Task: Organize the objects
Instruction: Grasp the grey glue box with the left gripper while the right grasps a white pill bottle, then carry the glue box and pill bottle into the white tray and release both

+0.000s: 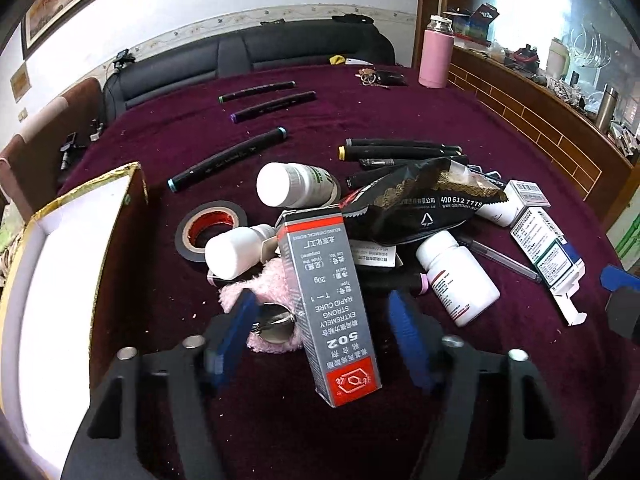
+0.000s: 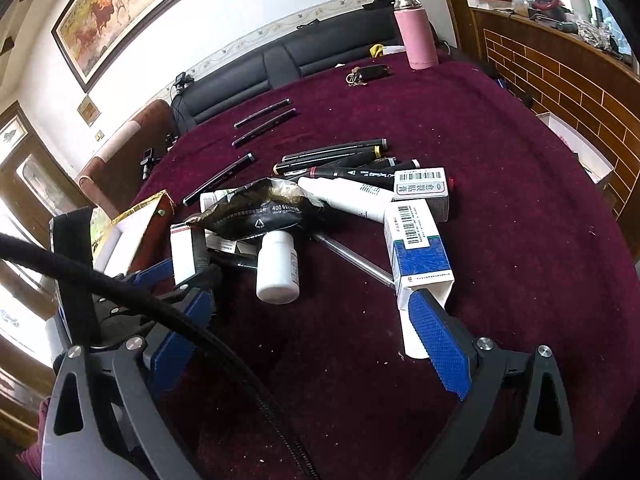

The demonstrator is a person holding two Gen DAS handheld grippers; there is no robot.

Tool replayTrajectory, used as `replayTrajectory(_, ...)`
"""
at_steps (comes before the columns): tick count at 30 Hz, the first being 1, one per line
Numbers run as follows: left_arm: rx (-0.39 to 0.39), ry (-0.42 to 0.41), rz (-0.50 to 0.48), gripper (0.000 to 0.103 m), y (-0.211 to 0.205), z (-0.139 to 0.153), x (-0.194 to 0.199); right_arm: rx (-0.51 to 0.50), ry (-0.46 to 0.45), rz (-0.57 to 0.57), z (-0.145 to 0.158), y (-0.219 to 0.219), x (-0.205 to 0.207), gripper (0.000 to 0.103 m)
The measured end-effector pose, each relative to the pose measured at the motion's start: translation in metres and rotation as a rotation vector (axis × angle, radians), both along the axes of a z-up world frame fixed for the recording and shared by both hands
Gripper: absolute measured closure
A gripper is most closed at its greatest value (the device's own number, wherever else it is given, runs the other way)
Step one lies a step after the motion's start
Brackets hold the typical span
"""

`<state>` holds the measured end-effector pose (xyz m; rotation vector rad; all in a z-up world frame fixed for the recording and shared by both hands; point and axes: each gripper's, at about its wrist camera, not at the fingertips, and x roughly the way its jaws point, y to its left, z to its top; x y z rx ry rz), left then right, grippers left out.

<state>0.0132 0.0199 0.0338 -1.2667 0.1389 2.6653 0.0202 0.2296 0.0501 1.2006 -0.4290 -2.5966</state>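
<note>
A cluttered pile lies on the maroon tablecloth (image 1: 400,112). A grey and red glue box (image 1: 332,308) leans upright between the blue pads of my left gripper (image 1: 324,300); a gap shows on each side, so the pads are not pressing it. A pink fluffy keyring (image 1: 272,284) lies beside the left pad. Behind are white pill bottles (image 1: 296,186), a black foil bag (image 1: 416,204) and a black tape roll (image 1: 208,228). My right gripper (image 2: 304,350) stands wide open and holds nothing; its right finger (image 2: 436,344) overlaps the open end of a blue and white medicine box (image 2: 420,256). A white bottle (image 2: 278,268) lies ahead of it.
Several black markers (image 1: 228,164) lie in rows farther back. An open gold-rimmed box (image 1: 80,240) stands at the left. A pink flask (image 1: 436,56) and keys (image 1: 376,76) sit at the far edge. A wooden sideboard (image 1: 540,120) runs along the right.
</note>
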Motion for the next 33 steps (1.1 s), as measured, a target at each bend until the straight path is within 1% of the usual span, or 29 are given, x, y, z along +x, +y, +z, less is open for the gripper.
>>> replayTrajectory(1, 0.003, -0.002, -0.002, 0.06, 0.0, 0.0, -0.001, 0.003, -0.001, 0.002, 0.0, -0.001, -0.001, 0.003)
replayTrajectory(2, 0.012, -0.004, -0.006, 0.068, -0.001, 0.001, -0.002, 0.006, -0.002, 0.004, 0.0, -0.002, -0.001, 0.003)
replayTrajectory(3, 0.028, -0.012, -0.011, 0.071, -0.002, 0.001, -0.003, 0.009, -0.003, 0.009, 0.0, -0.002, -0.002, 0.003)
replayTrajectory(5, 0.039, -0.026, -0.008, 0.072, -0.003, 0.002, -0.004, 0.015, -0.007, 0.019, 0.0, -0.004, -0.003, 0.003)
replayTrajectory(6, 0.033, -0.03, -0.009, 0.079, -0.003, 0.003, -0.004, 0.019, -0.008, 0.022, 0.0, -0.004, -0.004, 0.003)
replayTrajectory(7, 0.032, -0.032, -0.009, 0.08, -0.004, 0.003, -0.003, 0.023, -0.01, 0.031, 0.001, -0.006, -0.004, 0.003)
replayTrajectory(10, 0.073, -0.024, -0.012, 0.081, -0.012, 0.011, 0.003, 0.042, -0.014, 0.063, 0.002, -0.013, -0.007, 0.003)
replayTrajectory(12, 0.092, 0.0, -0.007, 0.081, -0.022, 0.021, 0.01, 0.06, -0.021, 0.095, 0.001, -0.02, -0.012, 0.006)
replayTrajectory(13, 0.112, 0.015, -0.007, 0.081, -0.029, 0.028, 0.015, 0.072, -0.028, 0.11, 0.0, -0.024, -0.016, 0.009)
replayTrajectory(15, 0.134, 0.028, -0.005, 0.08, -0.04, 0.037, 0.021, 0.084, -0.052, 0.139, -0.004, -0.033, -0.025, 0.017)
replayTrajectory(17, 0.157, 0.034, -0.004, 0.08, -0.051, 0.043, 0.029, 0.098, -0.079, 0.161, -0.009, -0.044, -0.035, 0.028)
replayTrajectory(19, 0.174, 0.027, 0.004, 0.08, -0.063, 0.046, 0.036, 0.121, -0.1, 0.164, -0.014, -0.053, -0.045, 0.03)
replayTrajectory(21, 0.197, 0.02, 0.013, 0.08, -0.074, 0.047, 0.04, 0.147, -0.13, 0.155, -0.022, -0.06, -0.057, 0.04)
replayTrajectory(23, 0.21, 0.017, 0.028, 0.08, -0.083, 0.047, 0.046, 0.153, -0.18, 0.148, -0.032, -0.065, -0.07, 0.055)
replayTrajectory(25, 0.22, 0.018, 0.039, 0.08, -0.093, 0.046, 0.052, 0.163, -0.224, 0.136, -0.041, -0.069, -0.079, 0.066)
replayTrajectory(26, 0.219, 0.02, 0.043, 0.08, -0.096, 0.046, 0.054, 0.162, -0.244, 0.13, -0.044, -0.07, -0.082, 0.07)
replayTrajectory(30, 0.229, 0.024, 0.055, 0.08, -0.107, 0.045, 0.062, 0.162, -0.257, 0.116, -0.048, -0.071, -0.086, 0.07)
replayTrajectory(33, 0.24, 0.034, 0.06, 0.08, -0.114, 0.046, 0.068, 0.119, -0.26, 0.124, -0.044, -0.066, -0.079, 0.07)
